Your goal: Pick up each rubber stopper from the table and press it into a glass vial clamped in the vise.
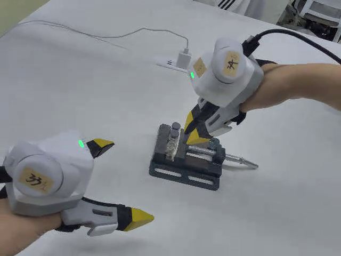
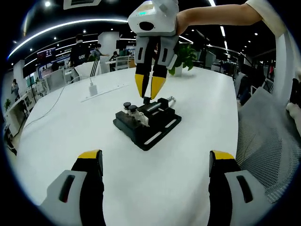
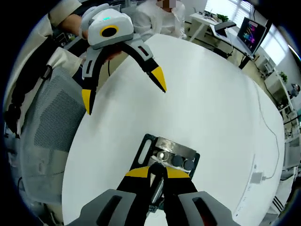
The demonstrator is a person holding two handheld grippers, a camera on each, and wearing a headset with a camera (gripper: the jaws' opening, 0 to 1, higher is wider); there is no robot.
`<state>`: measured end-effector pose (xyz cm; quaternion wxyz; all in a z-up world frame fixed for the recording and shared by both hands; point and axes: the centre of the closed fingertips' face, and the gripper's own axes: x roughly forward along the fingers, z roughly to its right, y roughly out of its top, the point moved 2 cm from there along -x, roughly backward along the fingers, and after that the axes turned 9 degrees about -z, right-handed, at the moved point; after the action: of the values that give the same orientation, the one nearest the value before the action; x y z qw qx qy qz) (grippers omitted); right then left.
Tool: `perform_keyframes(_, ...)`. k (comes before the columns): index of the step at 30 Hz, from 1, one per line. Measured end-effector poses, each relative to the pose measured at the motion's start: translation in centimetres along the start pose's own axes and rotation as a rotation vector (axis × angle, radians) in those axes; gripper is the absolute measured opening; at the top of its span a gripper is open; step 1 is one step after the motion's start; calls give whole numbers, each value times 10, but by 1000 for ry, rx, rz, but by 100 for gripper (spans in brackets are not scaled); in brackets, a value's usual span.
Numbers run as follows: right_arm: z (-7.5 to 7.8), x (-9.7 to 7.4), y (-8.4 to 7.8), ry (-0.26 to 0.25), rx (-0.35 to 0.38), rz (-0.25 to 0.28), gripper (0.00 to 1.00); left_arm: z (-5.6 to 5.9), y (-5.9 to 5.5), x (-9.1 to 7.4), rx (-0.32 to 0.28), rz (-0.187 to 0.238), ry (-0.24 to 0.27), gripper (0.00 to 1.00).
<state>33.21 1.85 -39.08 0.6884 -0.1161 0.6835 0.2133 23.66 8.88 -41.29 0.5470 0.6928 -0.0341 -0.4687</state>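
The right gripper (image 1: 191,136), jaws nearly together, hangs over the vise (image 1: 181,169) mid-surface beside a stoppered glass vial (image 1: 172,144); whether it pinches a rubber stopper I cannot tell. This looks like the pressing step, and the next move calls for a straight downward push. The left gripper (image 1: 127,180) hovers wide and empty.

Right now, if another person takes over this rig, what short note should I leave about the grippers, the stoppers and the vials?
Left gripper: open, holds nothing, hovers over the table to one side of the vise.
Right gripper: directly above the vise, jaws close together. I cannot tell if it holds a stopper.
Things: the vise stands on the table with vials clamped in it.
Done: two vials carry dark rubber stoppers.
Left: a third vial beside them looks open at the top and probably needs a stopper pressed in.
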Motion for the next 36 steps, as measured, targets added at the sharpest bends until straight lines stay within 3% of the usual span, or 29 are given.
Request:
perform_keyframes(9,8,9,8,3,-37,-46,5,0,-2,-1,-13,1,1,93)
perform_keyframes(15,8,15,14,25,-21,-60,5,0,-5,-2,-26,-1,2,92)
perform_keyframes(23,9,20,9,35,-23,-100,5,0,-8,-1,-35,-9,0,92)
perform_keyframes(36,11,22,10,42,-13,-113,5,1,-11,0,-50,-19,-10,91)
